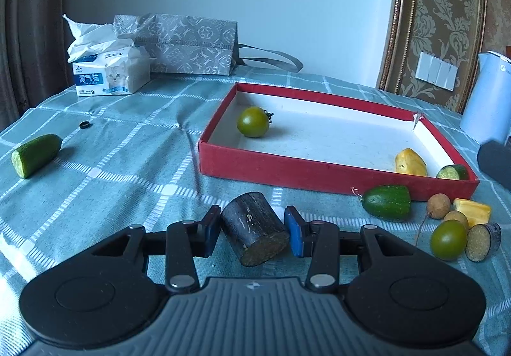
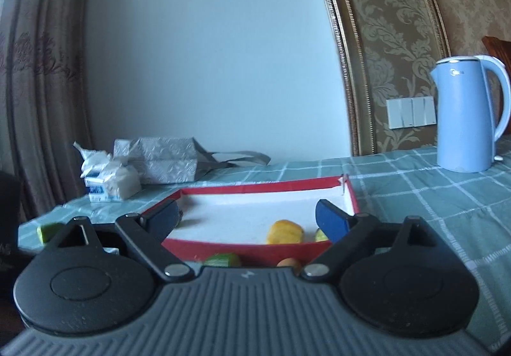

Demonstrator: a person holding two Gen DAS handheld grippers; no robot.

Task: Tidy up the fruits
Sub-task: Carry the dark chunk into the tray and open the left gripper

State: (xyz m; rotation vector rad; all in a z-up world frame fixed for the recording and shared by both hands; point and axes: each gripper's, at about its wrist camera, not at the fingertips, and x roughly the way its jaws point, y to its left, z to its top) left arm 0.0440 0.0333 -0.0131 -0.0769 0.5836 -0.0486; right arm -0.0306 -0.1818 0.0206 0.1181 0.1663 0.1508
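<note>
From your left wrist, the left gripper is clamped on a dark sugarcane stub just above the cloth, short of the red box. It looks stiff, dense and smooth-barked, so keep gripping the round sides mid-length. From your right wrist, the right gripper is spread wide, empty, before the box, where a soft yellow piece lies.
</note>
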